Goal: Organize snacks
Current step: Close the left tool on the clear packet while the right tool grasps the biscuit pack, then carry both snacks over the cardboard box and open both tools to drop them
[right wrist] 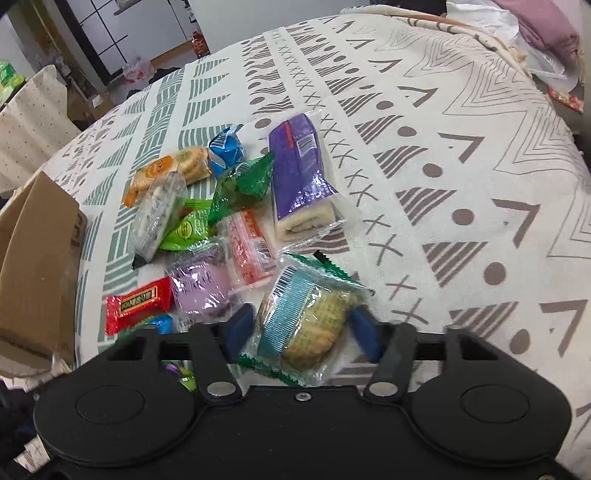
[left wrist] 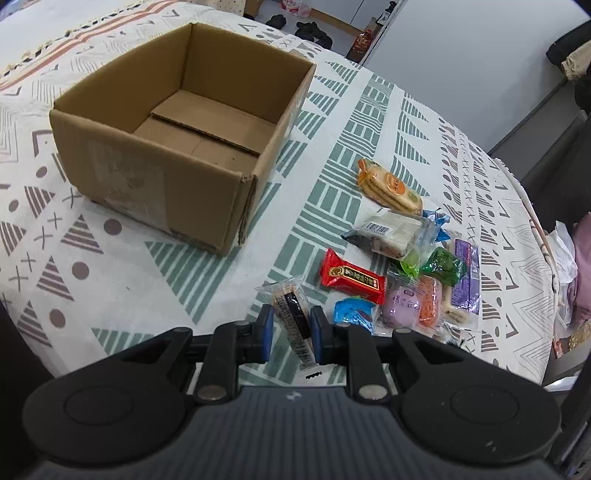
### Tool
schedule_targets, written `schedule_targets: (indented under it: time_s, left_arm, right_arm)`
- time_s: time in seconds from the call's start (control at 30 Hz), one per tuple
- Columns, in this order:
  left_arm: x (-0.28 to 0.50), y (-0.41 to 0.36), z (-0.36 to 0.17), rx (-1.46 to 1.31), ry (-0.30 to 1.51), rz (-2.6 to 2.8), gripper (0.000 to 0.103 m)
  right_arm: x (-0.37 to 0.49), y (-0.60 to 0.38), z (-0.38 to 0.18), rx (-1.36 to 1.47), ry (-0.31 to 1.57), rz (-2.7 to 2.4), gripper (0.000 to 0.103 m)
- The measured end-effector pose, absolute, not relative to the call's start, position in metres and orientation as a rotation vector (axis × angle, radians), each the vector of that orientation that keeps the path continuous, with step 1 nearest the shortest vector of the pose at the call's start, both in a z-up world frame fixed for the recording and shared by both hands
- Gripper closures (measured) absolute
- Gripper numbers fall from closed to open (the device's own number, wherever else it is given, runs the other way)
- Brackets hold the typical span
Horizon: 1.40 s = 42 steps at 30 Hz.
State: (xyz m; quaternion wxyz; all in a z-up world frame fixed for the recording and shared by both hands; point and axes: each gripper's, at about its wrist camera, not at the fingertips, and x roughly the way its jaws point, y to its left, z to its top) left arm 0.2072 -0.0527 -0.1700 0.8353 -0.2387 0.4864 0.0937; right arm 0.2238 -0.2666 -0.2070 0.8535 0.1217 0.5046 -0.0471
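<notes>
An empty open cardboard box (left wrist: pixel 177 147) stands on the patterned tablecloth; its corner shows in the right wrist view (right wrist: pixel 40 266). My left gripper (left wrist: pixel 291 328) is shut on a clear-wrapped dark snack bar (left wrist: pixel 293 317), held just above the cloth. My right gripper (right wrist: pixel 303 325) is shut on a round green-wrapped cake (right wrist: pixel 306 325). A pile of snacks lies right of the box: a red bar (left wrist: pixel 351 280), a purple roll cake (right wrist: pixel 299 173), an orange cracker pack (left wrist: pixel 388 186), a purple round cake (right wrist: pixel 203 288) and a green packet (right wrist: pixel 242 184).
The tablecloth (left wrist: pixel 110 280) covers a round table whose edge curves at the right (left wrist: pixel 543 258). Clothes and bags lie beyond the edge (right wrist: pixel 546 33). Shoes sit on the floor behind the box (left wrist: pixel 314 31).
</notes>
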Motion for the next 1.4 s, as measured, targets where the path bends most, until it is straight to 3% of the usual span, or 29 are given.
schedule_targets:
  time_s: [0.8,1.4]
  left_arm:
    - [0.201,-0.047,-0.112,-0.396,0.912,0.196,0.083]
    - [0.199,0.007,-0.069,-0.394,0.783,0.305,0.083]
  right_arm:
    - [0.202,-0.252,-0.146,0.31,0.821,0.112,0.056]
    - [0.21,-0.202,-0.115,0.258,0.674,0.352,0.056]
